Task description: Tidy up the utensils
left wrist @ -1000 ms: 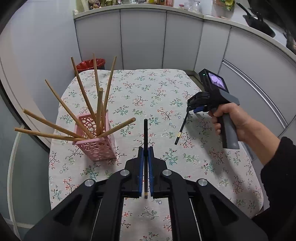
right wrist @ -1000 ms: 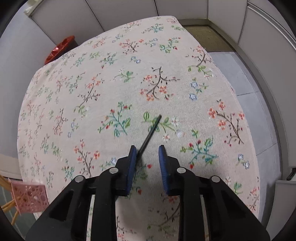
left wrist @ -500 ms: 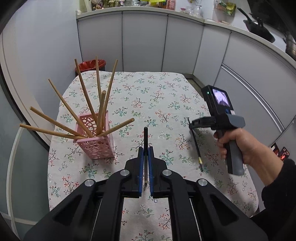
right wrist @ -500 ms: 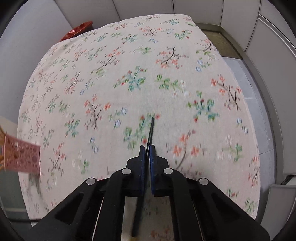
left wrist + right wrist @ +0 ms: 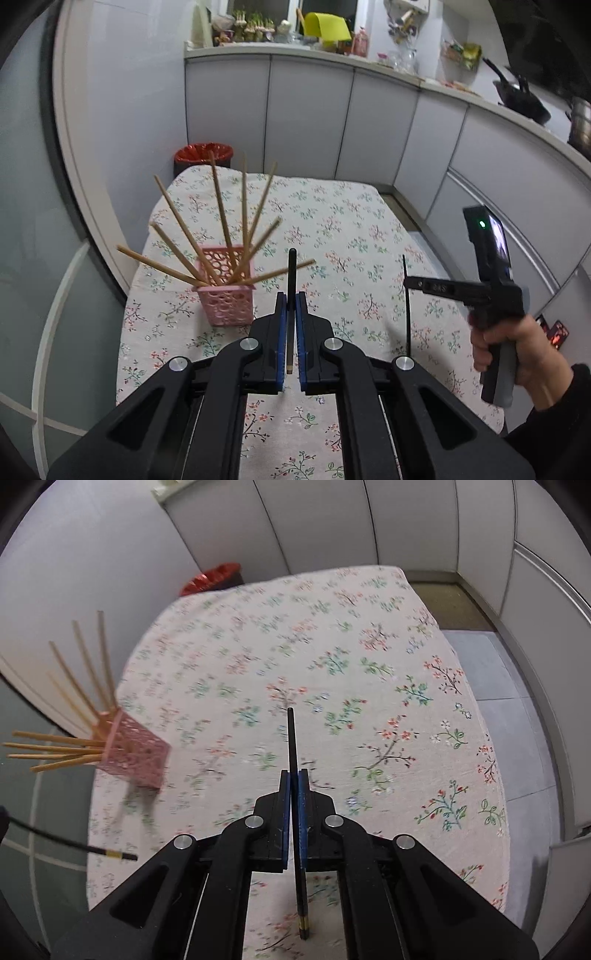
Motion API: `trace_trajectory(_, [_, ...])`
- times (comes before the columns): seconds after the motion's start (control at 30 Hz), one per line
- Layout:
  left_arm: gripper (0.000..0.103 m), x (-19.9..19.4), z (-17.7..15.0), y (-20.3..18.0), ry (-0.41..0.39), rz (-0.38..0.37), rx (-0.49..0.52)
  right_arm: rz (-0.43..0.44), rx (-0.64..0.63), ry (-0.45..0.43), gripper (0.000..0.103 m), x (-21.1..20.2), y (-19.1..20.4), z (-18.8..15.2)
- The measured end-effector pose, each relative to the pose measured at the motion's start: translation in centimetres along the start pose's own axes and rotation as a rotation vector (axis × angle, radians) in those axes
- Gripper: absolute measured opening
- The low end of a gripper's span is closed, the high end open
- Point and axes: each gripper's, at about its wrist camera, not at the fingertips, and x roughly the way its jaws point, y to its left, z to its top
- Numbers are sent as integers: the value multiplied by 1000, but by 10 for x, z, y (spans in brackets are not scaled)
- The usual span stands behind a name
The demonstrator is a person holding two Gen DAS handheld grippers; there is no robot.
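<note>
1. Black chopstick [image 5: 291, 275] clamped between the blue pads of the left gripper [image 5: 291, 302] at lower centre of the left wrist view, rising near-vertical, pale end hanging below the pads.
2. Second black chopstick [image 5: 293, 746] pinched between the closed fingers of the right gripper [image 5: 293, 779] at centre of the right wrist view, gold-banded end trailing toward the bottom edge.
3. Pink perforated holder [image 5: 226, 291] standing left of centre on the floral tablecloth [image 5: 332, 221], wooden chopsticks [image 5: 221, 210] fanned out of its top.
4. Same holder [image 5: 135, 753] blurred at left edge of the right wrist view, sticks splayed up and leftward.
5. Person's hand [image 5: 517, 350] gripping the right gripper's handle at right edge, lit screen above.
6. Red bin [image 5: 204, 153] beyond the table's far corner, against grey cabinets.
</note>
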Motion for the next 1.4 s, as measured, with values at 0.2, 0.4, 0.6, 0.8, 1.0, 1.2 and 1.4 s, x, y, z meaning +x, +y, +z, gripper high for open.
trace_trajectory(0.2, [5,-31,13,16,-108,20,-45,19,-120,-106,2,-36,38,-7])
trace_trajectory(0.4, [5,-49,31,29,-211,77,-88,76,-178,-213,0,-72,55,-2])
trace_trajectory(0.6, [5,-44,41,36,-245,146,-117,88,-178,-133,1,-56,54,12])
trace_trajectory(0.8, [5,-32,41,38,-198,123,-129,65,-120,38,34,11,43,30])
trace_trajectory(1.0, [5,-29,41,50,-186,98,-160,-15,-163,147,26,91,52,39])
trace_trajectory(1.2, [5,-32,40,56,-194,93,-158,-84,-133,204,18,143,55,53])
trace_trajectory(1.4, [5,-31,38,60,-186,90,-168,-143,-212,213,3,152,66,44])
